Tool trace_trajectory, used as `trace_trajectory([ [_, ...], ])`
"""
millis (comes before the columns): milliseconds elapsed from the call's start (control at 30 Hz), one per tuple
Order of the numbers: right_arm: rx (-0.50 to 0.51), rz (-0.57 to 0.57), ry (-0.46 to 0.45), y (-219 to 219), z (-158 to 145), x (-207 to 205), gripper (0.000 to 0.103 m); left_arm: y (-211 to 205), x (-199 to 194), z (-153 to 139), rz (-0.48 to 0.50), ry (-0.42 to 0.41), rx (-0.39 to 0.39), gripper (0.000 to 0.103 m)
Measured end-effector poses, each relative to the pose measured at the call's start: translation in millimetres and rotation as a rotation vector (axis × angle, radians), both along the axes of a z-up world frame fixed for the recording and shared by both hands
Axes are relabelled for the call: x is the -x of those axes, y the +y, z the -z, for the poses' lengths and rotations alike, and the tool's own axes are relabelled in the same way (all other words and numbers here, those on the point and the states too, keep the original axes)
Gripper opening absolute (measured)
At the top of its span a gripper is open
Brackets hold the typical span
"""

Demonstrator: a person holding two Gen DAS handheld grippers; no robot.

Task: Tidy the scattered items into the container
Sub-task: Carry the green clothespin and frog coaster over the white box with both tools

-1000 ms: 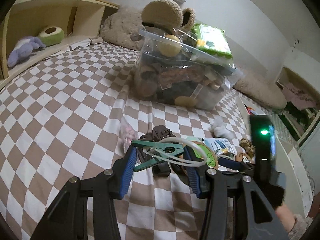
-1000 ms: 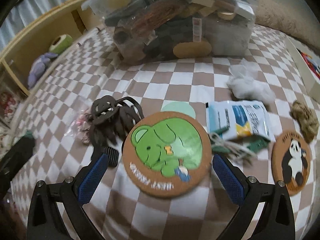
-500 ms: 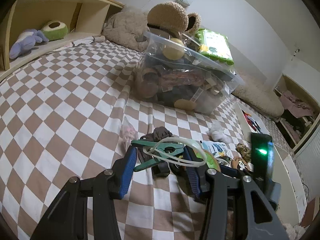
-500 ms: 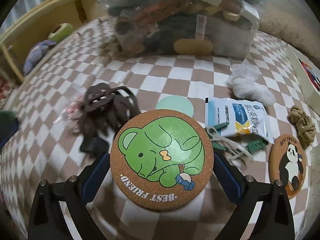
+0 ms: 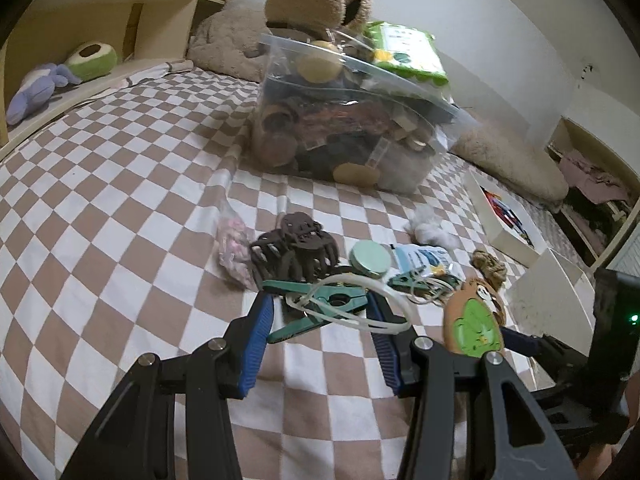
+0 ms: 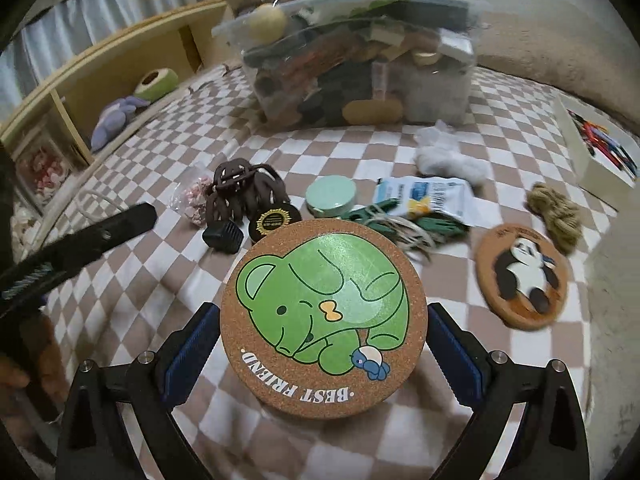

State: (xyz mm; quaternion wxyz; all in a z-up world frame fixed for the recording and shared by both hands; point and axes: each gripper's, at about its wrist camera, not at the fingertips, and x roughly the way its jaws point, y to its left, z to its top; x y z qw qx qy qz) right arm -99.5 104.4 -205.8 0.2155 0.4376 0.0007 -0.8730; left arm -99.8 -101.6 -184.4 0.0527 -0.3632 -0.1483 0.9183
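Bedspread (image 5: pixel 100 208) below me: my left gripper (image 5: pixel 320 308) pinches a green clothespin (image 5: pixel 320 300), my right gripper (image 6: pixel 324 344) clamps a cork coaster (image 6: pixel 324 316), both short of the full clear container (image 6: pixel 360 76).

I can read "BEST FRIEND" printed in white along the lower rim of the green-bear cork coaster (image 6: pixel 323 316), centre of the right wrist view. Print on the blue-and-white packet (image 6: pixel 430 196), upper right, is too blurred to read.
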Motion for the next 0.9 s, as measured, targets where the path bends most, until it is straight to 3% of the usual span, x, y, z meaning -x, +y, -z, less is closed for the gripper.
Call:
trace_trajectory([
  [267, 0.061, 0.025, 0.059, 34.6, -28.0, -16.9, 0.100, 24.2, -7.5, -9.6, 0.044, 0.037, 0.013, 0.048],
  [533, 0.154, 0.034, 0.141, 66.3, -67.2, -36.0, 0.100, 34.3, -22.4, -35.8, 0.091, 0.137, 0.026, 0.048],
  [900, 0.209, 0.077, 0.217, 113.2, -98.9, -54.8, 0.100, 57.9, -33.4, -52.5, 0.157, 0.203, 0.093, 0.048],
])
